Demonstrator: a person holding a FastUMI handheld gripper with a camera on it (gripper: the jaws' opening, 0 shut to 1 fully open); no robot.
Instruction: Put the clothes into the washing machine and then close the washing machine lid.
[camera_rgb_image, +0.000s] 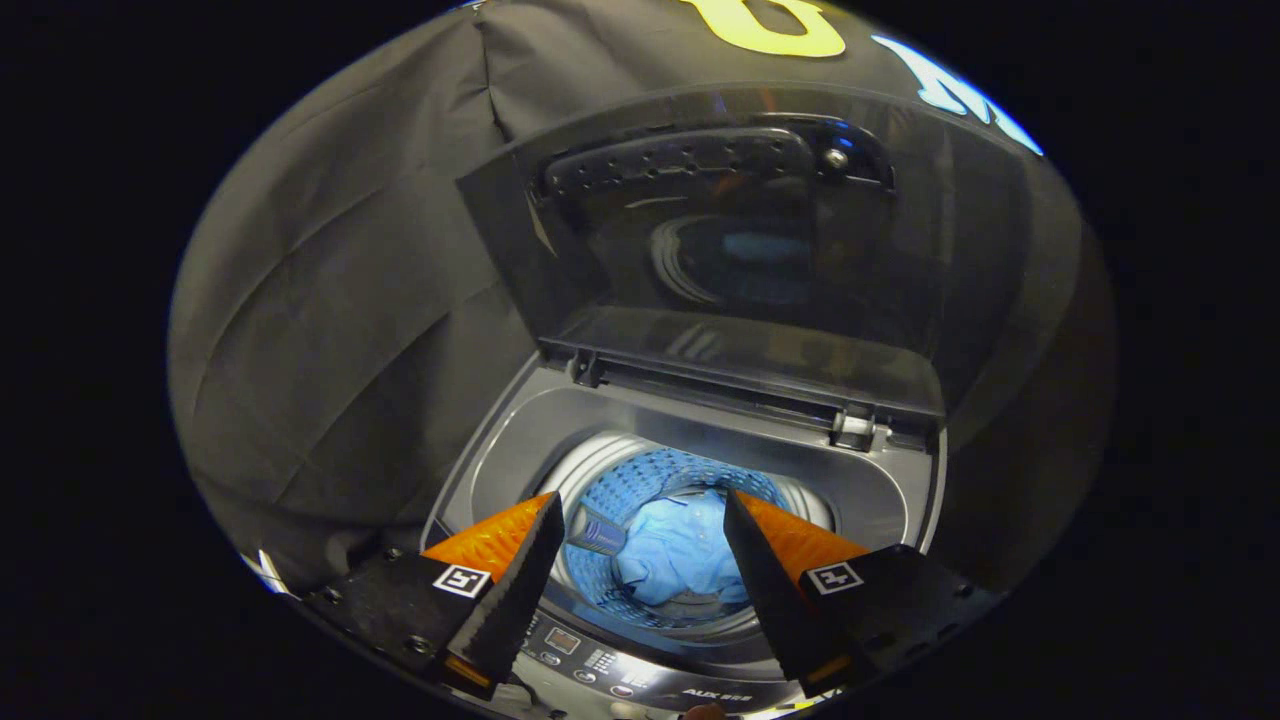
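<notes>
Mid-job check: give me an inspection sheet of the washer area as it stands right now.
Surface: washing machine top rim bare, control panel near the tongs.
Job's things: blue clothes lying inside the drum; lid standing open, tilted back on its hinges.
Clutter: a small dark label-like piece in the drum beside the clothes, unclear what.
Tongs: open, empty, hovering above the drum with the clothes seen between the fingers.
Cables: nothing seen.
Surroundings: black cloth wall behind and beside the machine.

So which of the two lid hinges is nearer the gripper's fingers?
The right-hand hinge, the pale bracket beyond the right finger. The darker other hinge sits farther back. The gripper is open.
</notes>
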